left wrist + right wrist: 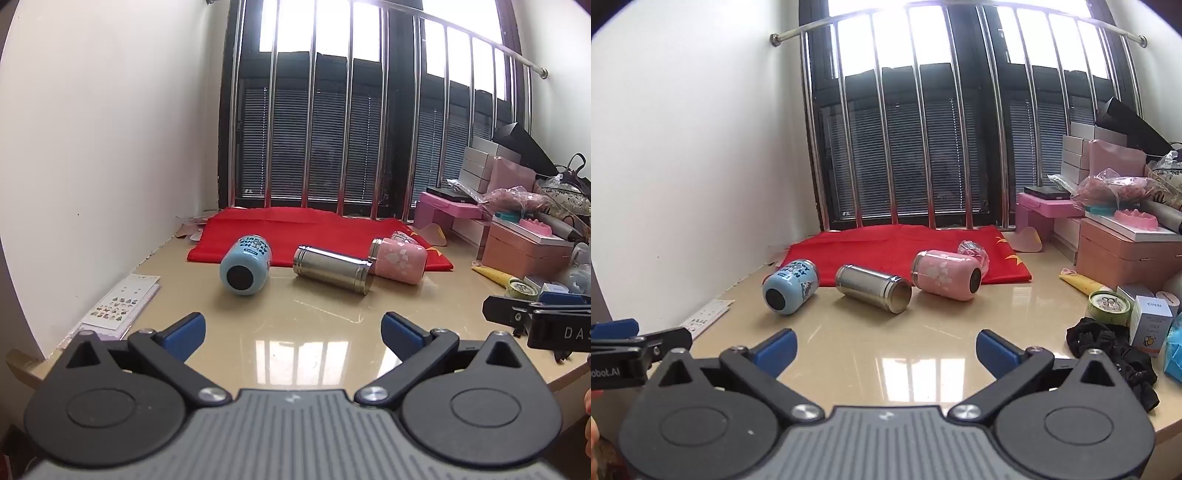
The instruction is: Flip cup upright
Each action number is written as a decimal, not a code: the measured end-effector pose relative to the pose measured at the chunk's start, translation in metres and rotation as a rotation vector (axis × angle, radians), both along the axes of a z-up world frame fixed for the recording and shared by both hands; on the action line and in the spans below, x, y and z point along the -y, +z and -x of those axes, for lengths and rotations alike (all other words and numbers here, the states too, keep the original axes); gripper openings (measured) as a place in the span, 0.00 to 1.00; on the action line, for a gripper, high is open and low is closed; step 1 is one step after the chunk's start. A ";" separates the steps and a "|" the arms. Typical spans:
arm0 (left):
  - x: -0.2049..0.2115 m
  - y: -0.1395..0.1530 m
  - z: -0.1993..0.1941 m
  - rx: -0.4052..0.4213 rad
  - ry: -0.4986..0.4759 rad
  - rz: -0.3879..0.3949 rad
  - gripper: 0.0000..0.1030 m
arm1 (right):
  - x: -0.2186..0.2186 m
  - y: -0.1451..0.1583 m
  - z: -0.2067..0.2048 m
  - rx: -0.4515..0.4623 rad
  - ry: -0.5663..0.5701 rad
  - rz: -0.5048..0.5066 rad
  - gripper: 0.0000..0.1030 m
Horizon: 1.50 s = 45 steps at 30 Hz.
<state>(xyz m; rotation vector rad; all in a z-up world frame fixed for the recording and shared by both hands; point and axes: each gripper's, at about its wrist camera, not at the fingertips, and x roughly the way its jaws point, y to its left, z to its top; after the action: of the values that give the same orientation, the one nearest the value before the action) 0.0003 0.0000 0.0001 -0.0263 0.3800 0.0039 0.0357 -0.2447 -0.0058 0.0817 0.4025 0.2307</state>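
Starting on your left: your left gripper (pixel 293 332) hangs wide open with nothing in it, back from the cups. Then three lie toppled in a row on the tan table (pixel 923 339): blue cup (pixel 789 286), steel cup (pixel 873 288), pink cup (pixel 946 274) partly on the red cloth (pixel 871 242). None's upright yet. Your right gripper (pixel 886 349) is spread wide and empty too, probably so either fits around a rolling barrel.
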 end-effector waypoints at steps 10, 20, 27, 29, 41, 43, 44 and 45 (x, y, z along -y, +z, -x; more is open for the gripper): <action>0.008 -0.002 0.002 0.005 0.005 0.007 1.00 | 0.003 0.000 0.003 0.004 0.000 -0.002 1.00; -0.008 -0.003 0.005 0.022 -0.004 0.051 1.00 | -0.001 0.000 0.009 0.025 0.002 -0.002 1.00; -0.013 -0.005 0.007 0.034 -0.014 0.059 1.00 | -0.003 0.001 0.014 0.037 0.005 0.007 1.00; -0.012 -0.005 0.007 0.034 -0.013 0.055 1.00 | -0.002 0.002 0.015 0.040 0.004 0.007 1.00; -0.011 -0.004 0.008 0.038 -0.017 0.055 1.00 | -0.003 0.003 0.018 0.049 0.001 0.011 1.00; -0.011 -0.004 0.008 0.037 -0.014 0.055 1.00 | -0.003 0.003 0.018 0.051 0.001 0.012 1.00; -0.011 -0.004 0.008 0.037 -0.015 0.056 1.00 | -0.003 0.003 0.019 0.053 0.002 0.012 1.00; -0.011 -0.004 0.008 0.038 -0.015 0.056 1.00 | -0.003 0.003 0.019 0.053 0.002 0.012 1.00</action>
<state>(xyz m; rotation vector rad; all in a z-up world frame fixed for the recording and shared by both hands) -0.0078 0.0114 -0.0035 -0.0790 0.3427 -0.0216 0.0165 -0.2416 -0.0025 0.0634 0.3508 0.2323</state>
